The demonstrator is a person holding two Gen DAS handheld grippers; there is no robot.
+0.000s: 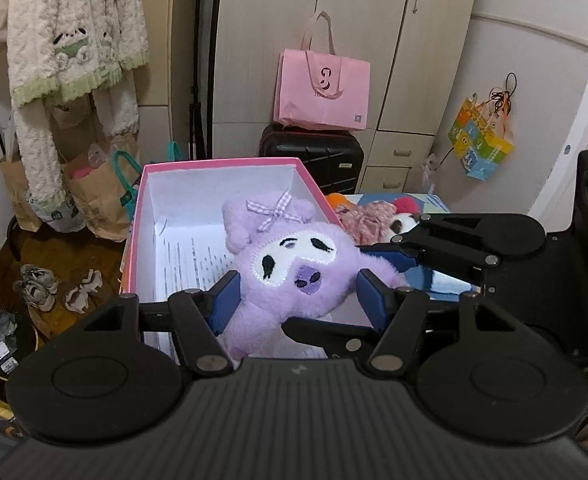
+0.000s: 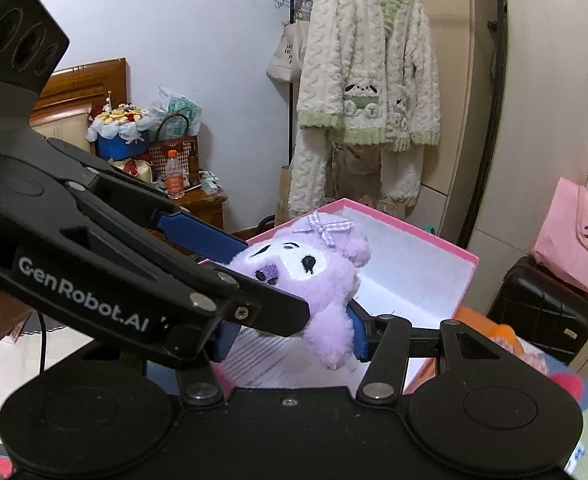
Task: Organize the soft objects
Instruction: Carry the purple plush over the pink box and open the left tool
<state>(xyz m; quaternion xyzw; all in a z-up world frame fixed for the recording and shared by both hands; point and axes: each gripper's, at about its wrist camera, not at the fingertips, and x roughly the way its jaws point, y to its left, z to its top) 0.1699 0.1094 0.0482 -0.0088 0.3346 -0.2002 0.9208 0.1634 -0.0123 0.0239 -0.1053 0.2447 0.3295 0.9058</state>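
A purple plush toy point(image 1: 298, 260) with a white face and a checked bow hangs above an open pink box point(image 1: 218, 162) with a white inside. My left gripper point(image 1: 300, 304) is shut on it, blue pads pressing its sides just under the head. My right gripper point(image 2: 294, 334) is shut on the toy's lower body point(image 2: 330, 332). In the right wrist view the left gripper point(image 2: 276, 282) reaches in from the left across the toy's face. The box point(image 2: 414, 228) stands right behind and below the toy.
A printed paper sheet point(image 1: 198, 260) lies in the box. More plush toys point(image 1: 368, 216) sit on a blue patterned surface right of the box. Behind stand a black suitcase point(image 1: 314, 156) with a pink bag point(image 1: 326, 92) on it, wardrobes, and hanging fleece clothes point(image 2: 370, 80).
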